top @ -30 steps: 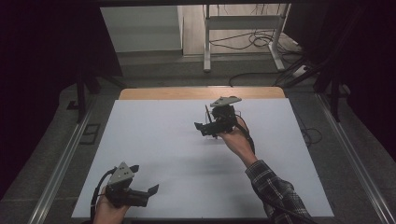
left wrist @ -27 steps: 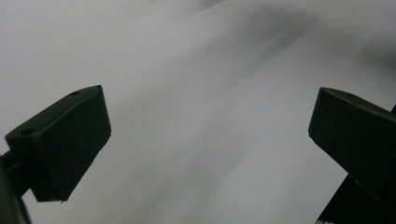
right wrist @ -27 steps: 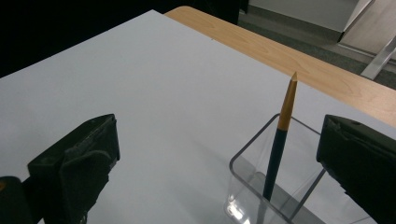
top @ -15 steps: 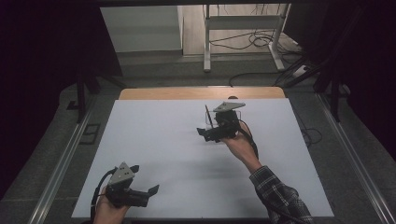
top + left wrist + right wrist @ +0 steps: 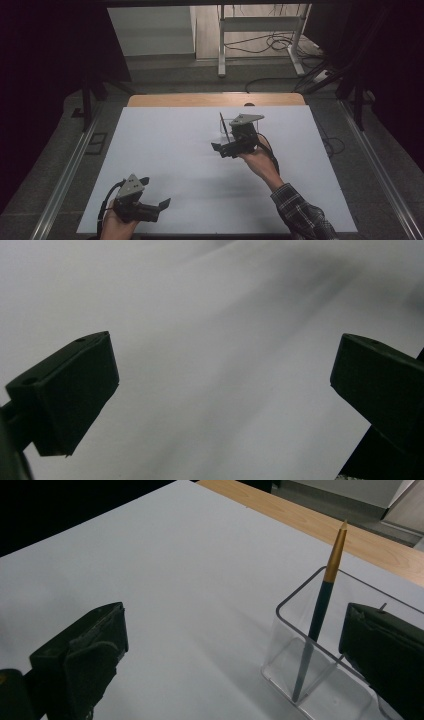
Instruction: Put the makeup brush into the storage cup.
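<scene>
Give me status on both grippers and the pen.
Left gripper open, idle at near edge. Right gripper open beside clear holder. Pen leaning inside holder, released. Nothing in the way.

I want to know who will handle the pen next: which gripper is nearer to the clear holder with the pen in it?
Right. The right gripper is open beside the clear holder with the pen; the left gripper is open by the table's near edge, far away.
</scene>
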Demonstrator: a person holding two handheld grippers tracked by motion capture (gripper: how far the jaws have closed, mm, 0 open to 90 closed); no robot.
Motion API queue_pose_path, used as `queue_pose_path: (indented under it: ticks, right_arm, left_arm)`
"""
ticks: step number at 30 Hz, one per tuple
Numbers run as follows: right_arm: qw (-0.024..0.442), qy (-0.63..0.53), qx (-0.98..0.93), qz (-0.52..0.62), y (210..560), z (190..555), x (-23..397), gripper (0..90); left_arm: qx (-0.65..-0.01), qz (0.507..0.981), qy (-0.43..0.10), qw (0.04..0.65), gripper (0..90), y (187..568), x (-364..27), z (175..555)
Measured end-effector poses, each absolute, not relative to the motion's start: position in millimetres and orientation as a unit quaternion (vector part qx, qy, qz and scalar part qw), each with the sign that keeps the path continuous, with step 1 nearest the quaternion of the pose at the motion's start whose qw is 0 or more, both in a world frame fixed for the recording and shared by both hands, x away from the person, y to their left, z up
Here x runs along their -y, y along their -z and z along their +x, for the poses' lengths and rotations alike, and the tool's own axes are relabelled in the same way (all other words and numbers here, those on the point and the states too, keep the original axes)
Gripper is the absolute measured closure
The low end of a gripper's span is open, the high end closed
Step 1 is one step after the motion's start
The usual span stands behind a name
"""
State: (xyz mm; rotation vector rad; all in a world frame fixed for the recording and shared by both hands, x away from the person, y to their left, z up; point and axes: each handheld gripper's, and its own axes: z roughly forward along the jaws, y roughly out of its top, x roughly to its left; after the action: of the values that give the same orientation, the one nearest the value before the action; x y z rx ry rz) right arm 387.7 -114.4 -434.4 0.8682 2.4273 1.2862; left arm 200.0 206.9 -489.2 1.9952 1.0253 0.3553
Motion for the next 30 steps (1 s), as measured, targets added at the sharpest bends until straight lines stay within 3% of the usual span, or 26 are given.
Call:
queue_pose_path:
  ticks: [30]
  right_arm:
    - [0.106,-0.455,-0.836,0.290,437,356,130,0.0]
  left_arm:
    - [-0.410,0.795,-0.143,0.423,0.0,489,-208,200]
